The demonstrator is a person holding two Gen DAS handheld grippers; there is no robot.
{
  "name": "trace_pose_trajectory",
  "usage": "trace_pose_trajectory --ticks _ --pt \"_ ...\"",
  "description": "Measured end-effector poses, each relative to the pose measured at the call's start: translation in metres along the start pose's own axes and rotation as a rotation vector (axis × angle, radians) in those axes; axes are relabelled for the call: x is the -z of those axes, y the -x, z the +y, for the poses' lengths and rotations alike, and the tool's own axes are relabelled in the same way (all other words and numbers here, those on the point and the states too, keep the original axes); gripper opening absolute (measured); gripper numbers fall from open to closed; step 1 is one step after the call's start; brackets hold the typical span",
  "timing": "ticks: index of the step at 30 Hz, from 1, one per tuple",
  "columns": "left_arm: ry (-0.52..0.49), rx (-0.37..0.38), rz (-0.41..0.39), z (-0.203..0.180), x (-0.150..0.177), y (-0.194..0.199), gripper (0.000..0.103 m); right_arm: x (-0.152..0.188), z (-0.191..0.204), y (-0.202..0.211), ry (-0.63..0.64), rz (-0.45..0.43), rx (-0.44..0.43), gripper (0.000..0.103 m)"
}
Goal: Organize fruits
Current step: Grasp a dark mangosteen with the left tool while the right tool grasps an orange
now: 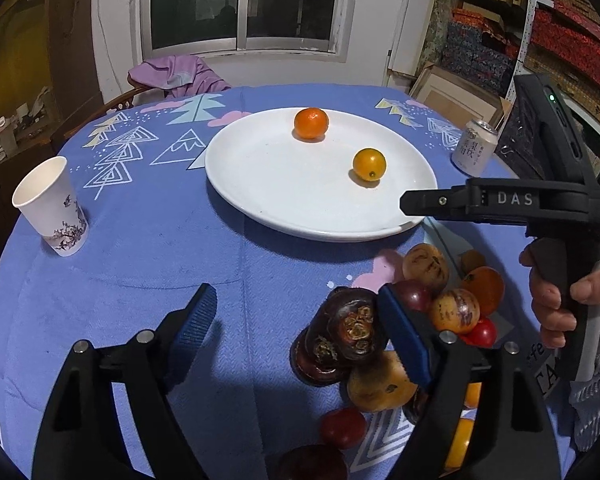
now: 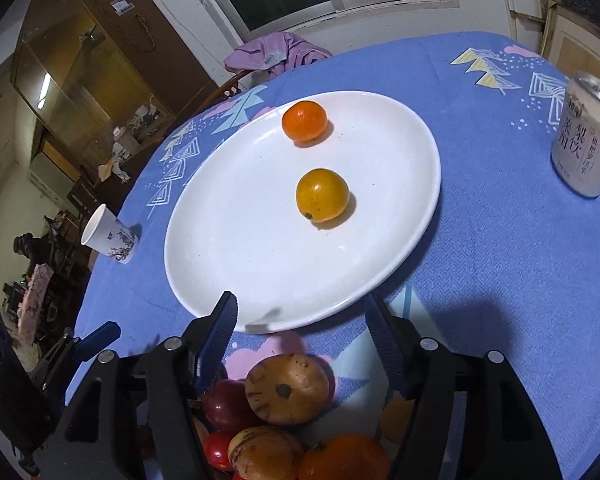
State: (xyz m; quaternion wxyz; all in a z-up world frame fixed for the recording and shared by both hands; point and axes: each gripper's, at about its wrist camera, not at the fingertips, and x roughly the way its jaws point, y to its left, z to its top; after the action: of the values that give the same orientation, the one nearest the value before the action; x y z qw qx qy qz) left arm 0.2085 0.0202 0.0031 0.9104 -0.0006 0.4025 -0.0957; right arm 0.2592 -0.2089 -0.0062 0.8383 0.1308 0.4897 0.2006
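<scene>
Both grippers released, nothing clamped: left gripper (image 1: 296, 320) has bare tablecloth (image 1: 140, 240) between its jaws, its right finger touching or just in front of the fruit pile (image 1: 380, 340) at lower right; right gripper (image 2: 300, 320) hangs over the pile (image 2: 288, 400) at frame bottom, tips at the white plate (image 2: 228, 240) near rim. Plate mid-frame holds an orange tangerine (image 2: 304, 121) and a yellow fruit (image 2: 322, 195), apart. Only the left view shows the person's hand (image 1: 556, 304) on the right gripper's handle; the can (image 2: 586, 140) label is legible only in the right view.
</scene>
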Motion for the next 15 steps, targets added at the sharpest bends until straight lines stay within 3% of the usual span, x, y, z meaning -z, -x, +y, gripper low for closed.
trace_pose_trajectory --ticks 8,12,15 --pt "0.027 0.045 0.005 0.003 0.001 0.001 0.080 0.035 0.009 0.037 0.114 -0.066 0.048 0.068" --pt "0.009 0.101 0.043 -0.010 0.006 -0.005 0.069 0.047 0.009 0.053 0.133 -0.091 0.051 0.068" --pt "-0.033 0.076 0.041 -0.025 0.012 -0.007 0.066 0.054 0.006 0.056 0.137 -0.095 0.061 0.068"
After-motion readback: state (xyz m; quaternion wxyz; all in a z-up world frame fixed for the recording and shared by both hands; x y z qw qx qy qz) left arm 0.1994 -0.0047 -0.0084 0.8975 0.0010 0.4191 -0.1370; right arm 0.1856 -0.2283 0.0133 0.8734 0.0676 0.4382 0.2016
